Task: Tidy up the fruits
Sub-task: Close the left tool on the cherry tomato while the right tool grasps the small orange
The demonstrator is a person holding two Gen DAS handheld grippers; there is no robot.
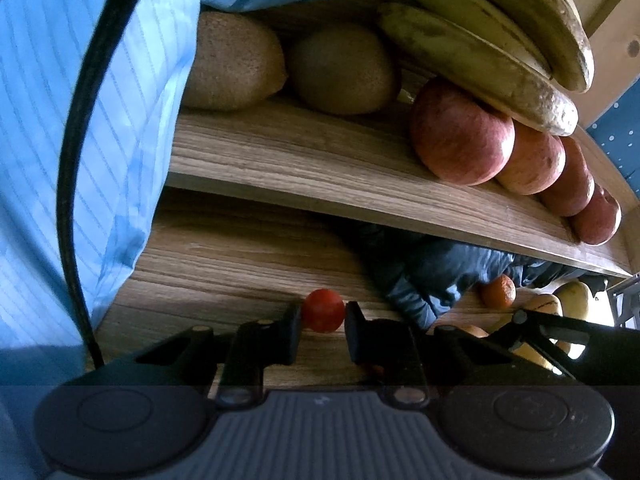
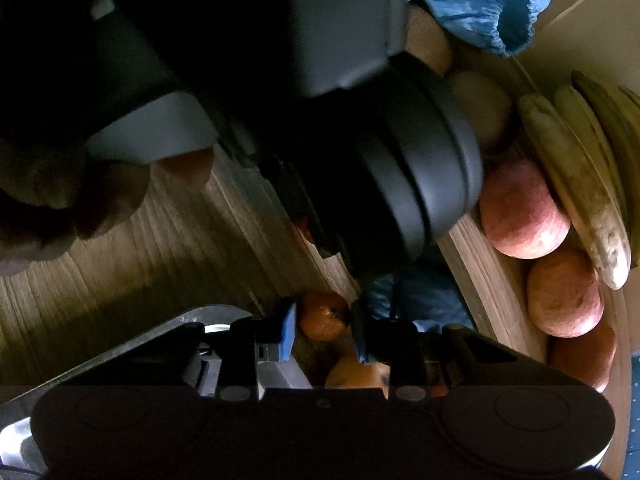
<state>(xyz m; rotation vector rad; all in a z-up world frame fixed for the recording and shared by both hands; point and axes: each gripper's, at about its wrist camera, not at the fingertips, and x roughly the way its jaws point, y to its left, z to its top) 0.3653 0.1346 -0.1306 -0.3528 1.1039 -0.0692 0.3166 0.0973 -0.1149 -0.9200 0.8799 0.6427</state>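
Observation:
In the left wrist view my left gripper [image 1: 323,320] is shut on a small red fruit [image 1: 322,309] just above the lower wooden shelf [image 1: 224,264]. On the upper shelf [image 1: 304,160] lie two kiwis [image 1: 340,68], a row of red apples [image 1: 460,132] and bananas [image 1: 480,52]. In the right wrist view my right gripper [image 2: 324,324] is shut on an orange mandarin [image 2: 323,315] over the lower shelf [image 2: 120,272]. The left gripper's body [image 2: 380,160] fills the top of that view. Apples [image 2: 520,212] and bananas [image 2: 576,176] sit at right.
A blue striped sleeve [image 1: 100,120] and black cable [image 1: 72,200] fill the left. Dark blue cloth [image 1: 432,276] lies under the upper shelf, with a mandarin [image 1: 498,290] and yellow squashes [image 1: 576,300] beyond. Another orange [image 2: 356,372] sits below my right gripper.

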